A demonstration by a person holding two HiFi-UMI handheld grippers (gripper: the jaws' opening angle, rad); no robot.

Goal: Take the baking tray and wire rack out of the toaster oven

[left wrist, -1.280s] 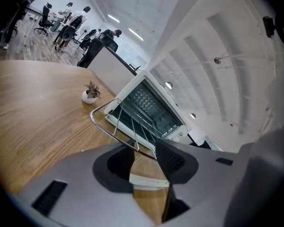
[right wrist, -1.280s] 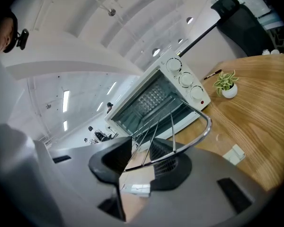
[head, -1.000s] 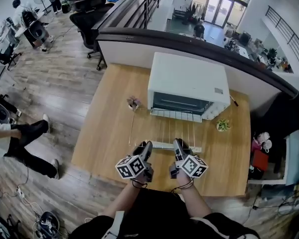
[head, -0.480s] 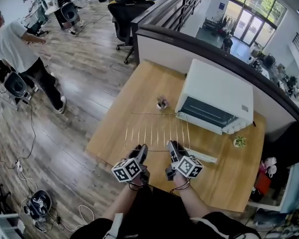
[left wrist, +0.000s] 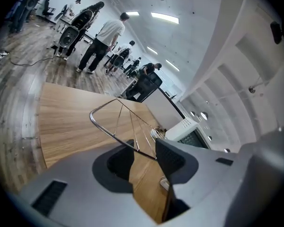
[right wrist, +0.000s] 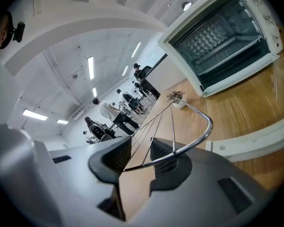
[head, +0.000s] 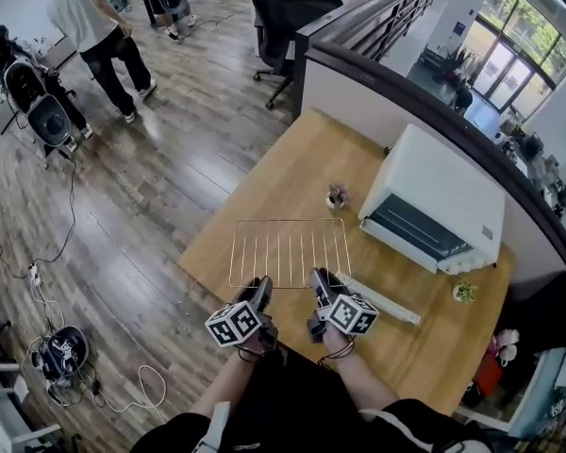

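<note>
The left gripper (head: 258, 286) and right gripper (head: 319, 279) each clamp the near bar of the silver wire rack (head: 291, 251), outside and beside the open white box-shaped toaster oven (head: 443, 196), over the light wooden table (head: 264, 182).

Jaws of the right gripper (right wrist: 137, 157) pinch the near rim of the wire rack (right wrist: 204, 129), which reaches over the wooden surface (right wrist: 241, 105) toward a small plant pot (right wrist: 178, 100); toaster oven (right wrist: 222, 37) stands open, upper right.
</note>
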